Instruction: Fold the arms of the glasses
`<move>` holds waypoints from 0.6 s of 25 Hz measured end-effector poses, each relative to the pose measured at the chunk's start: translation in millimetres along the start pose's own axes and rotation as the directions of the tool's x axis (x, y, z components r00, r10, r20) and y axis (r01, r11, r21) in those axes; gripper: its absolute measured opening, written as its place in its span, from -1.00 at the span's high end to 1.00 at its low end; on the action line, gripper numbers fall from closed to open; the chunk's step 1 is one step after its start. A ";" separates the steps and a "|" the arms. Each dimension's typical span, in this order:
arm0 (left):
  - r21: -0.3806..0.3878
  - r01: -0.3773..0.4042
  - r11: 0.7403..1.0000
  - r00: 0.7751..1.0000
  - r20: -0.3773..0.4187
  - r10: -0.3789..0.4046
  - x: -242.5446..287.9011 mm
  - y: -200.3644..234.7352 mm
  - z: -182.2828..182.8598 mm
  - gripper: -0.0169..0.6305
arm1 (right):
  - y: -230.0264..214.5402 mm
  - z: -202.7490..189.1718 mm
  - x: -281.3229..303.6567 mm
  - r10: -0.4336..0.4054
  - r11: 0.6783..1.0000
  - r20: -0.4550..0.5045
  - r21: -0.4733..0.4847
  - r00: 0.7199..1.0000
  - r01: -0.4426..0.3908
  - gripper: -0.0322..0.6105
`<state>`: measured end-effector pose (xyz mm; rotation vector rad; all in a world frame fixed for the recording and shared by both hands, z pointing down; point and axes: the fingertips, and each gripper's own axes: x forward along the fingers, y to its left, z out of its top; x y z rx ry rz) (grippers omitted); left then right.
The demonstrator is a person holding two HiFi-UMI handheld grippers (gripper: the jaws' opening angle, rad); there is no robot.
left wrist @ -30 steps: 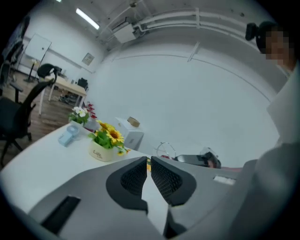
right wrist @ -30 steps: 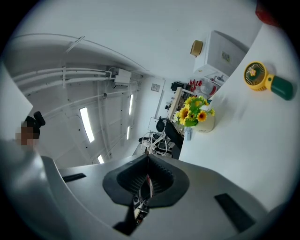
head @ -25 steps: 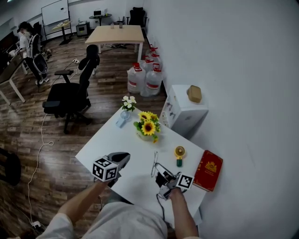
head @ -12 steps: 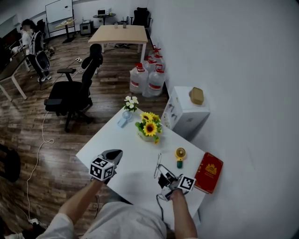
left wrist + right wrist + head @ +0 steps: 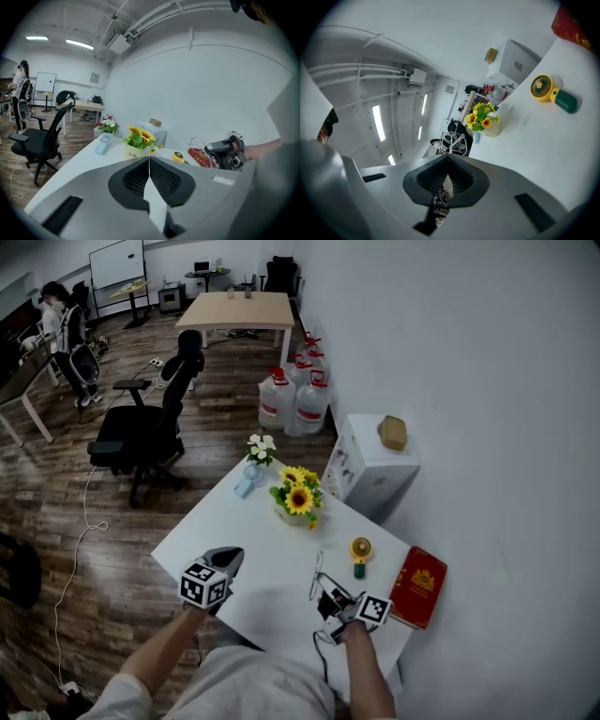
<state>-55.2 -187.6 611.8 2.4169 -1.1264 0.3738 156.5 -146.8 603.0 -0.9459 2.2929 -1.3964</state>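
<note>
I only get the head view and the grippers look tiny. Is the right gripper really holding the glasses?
Observer: Yes. In the right gripper view, the right gripper has its jaws pinched together on a thin part of the glasses.
Operator: And the left one?
Observer: The left gripper is shut too, with nothing between its jaws.
Operator: Any writing I can't read from up here?
Observer: The left gripper view shows the word Life on the sunflower pot.

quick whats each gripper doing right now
left gripper: closed, empty
right gripper: closed on the glasses
</note>
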 end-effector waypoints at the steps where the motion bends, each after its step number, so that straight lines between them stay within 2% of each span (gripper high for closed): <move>1: -0.002 0.001 1.000 1.000 -0.004 -0.001 0.0 -0.3 -2.7 0.92 | -8.5 -4.4 -5.6 -0.067 0.997 -0.004 0.046 0.998 0.067 0.88; 2: -0.004 0.002 1.000 1.000 -0.007 -0.002 -0.1 -0.9 -4.8 0.92 | -17.7 -9.0 -12.0 -0.136 0.986 -0.011 0.096 0.991 0.136 0.88; 3: -0.006 0.003 1.000 1.000 -0.009 -0.003 -0.3 -1.4 -6.1 0.92 | -18.7 -9.2 -12.8 -0.142 0.985 -0.011 0.099 0.990 0.142 0.88; 5: -0.007 0.004 1.000 1.000 -0.009 -0.004 -1.4 -1.6 -6.9 0.92 | -0.9 0.1 -1.4 -0.009 1.000 0.001 -0.003 1.000 0.009 0.88; 7: -0.002 0.006 1.000 1.000 -0.012 -0.006 -1.9 -1.6 -7.6 0.92 | 7.7 4.2 3.9 0.048 0.998 0.004 -0.048 0.999 -0.047 0.88; 8: -0.001 0.006 1.000 1.000 -0.014 -0.007 -1.9 -1.6 -8.5 0.92 | 6.9 3.7 3.8 0.041 0.998 0.005 -0.042 0.999 -0.040 0.88; 11: -0.007 0.008 1.000 1.000 -0.017 -0.008 -2.6 -0.6 -10.8 0.92 | -8.3 -5.0 -3.8 -0.066 0.997 0.001 0.047 0.998 0.066 0.88; 12: -0.010 0.008 1.000 1.000 -0.017 -0.009 -3.1 -0.2 -11.5 0.92 | -6.2 -4.5 -1.8 -0.049 0.998 0.002 0.035 0.999 0.048 0.88; 15: -0.014 0.010 1.000 1.000 -0.019 -0.010 -4.5 1.3 -14.0 0.92 | 10.7 2.6 10.5 0.074 0.995 0.003 -0.066 0.997 -0.073 0.88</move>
